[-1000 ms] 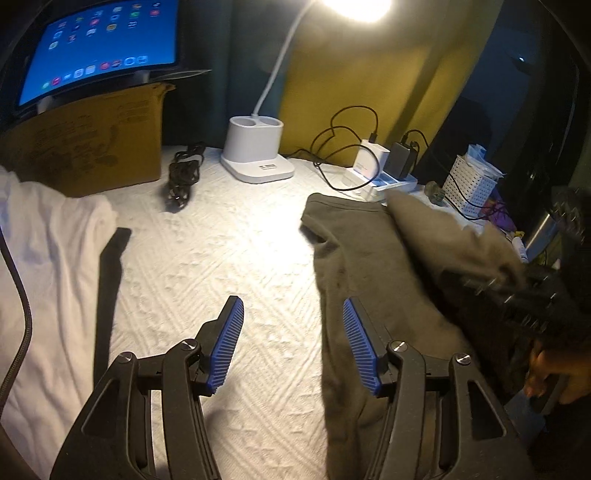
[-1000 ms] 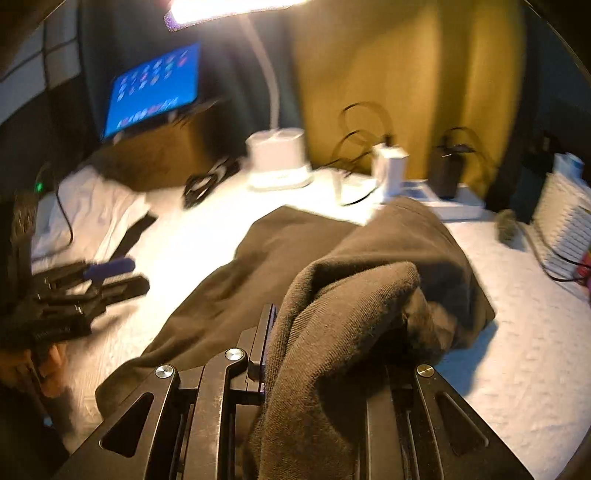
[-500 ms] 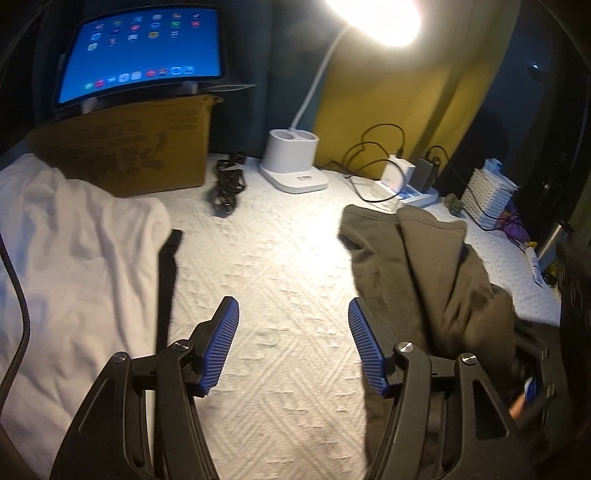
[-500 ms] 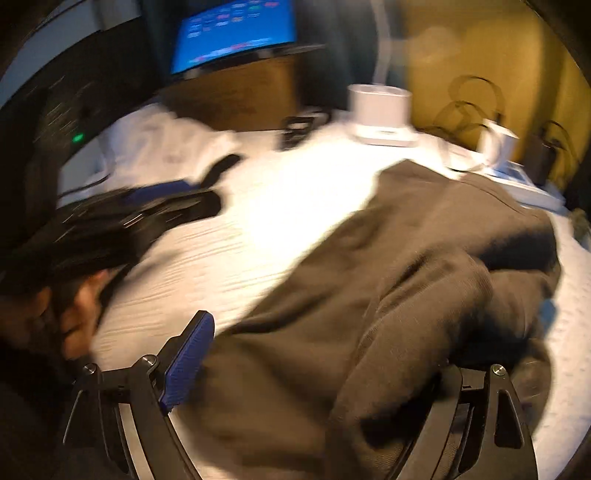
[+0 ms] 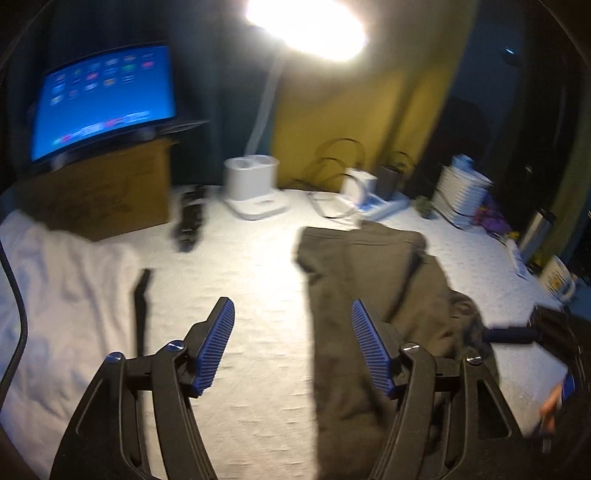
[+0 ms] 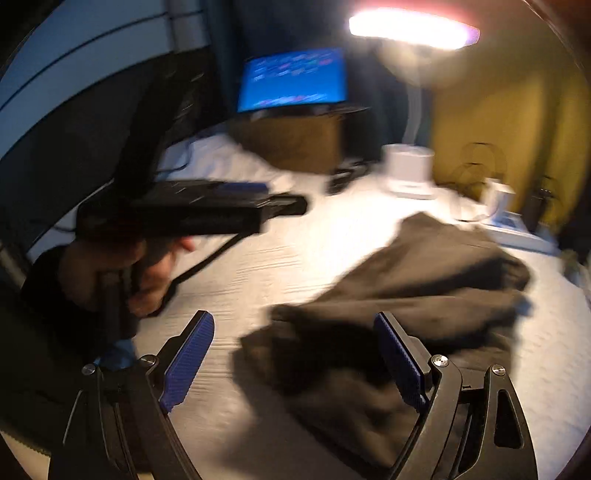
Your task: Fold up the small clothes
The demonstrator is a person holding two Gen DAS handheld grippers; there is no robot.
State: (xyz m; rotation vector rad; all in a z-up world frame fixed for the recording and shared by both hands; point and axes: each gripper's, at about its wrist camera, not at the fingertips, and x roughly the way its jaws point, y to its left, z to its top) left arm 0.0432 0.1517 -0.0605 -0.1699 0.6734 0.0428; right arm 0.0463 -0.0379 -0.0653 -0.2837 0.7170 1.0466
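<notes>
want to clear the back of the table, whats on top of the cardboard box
A lit blue-screened tablet stands on the cardboard box, overhanging its top edge. Its stand is a dark blur, so how it is propped cannot be told. Whatever lies behind the tablet is hidden.

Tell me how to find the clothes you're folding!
Look at the white bedspread under the bright lamp. Right of the middle lies a dark olive garment, stretched toward the chargers. The cloth on the left is white, so the garment is the only dark one.
</notes>
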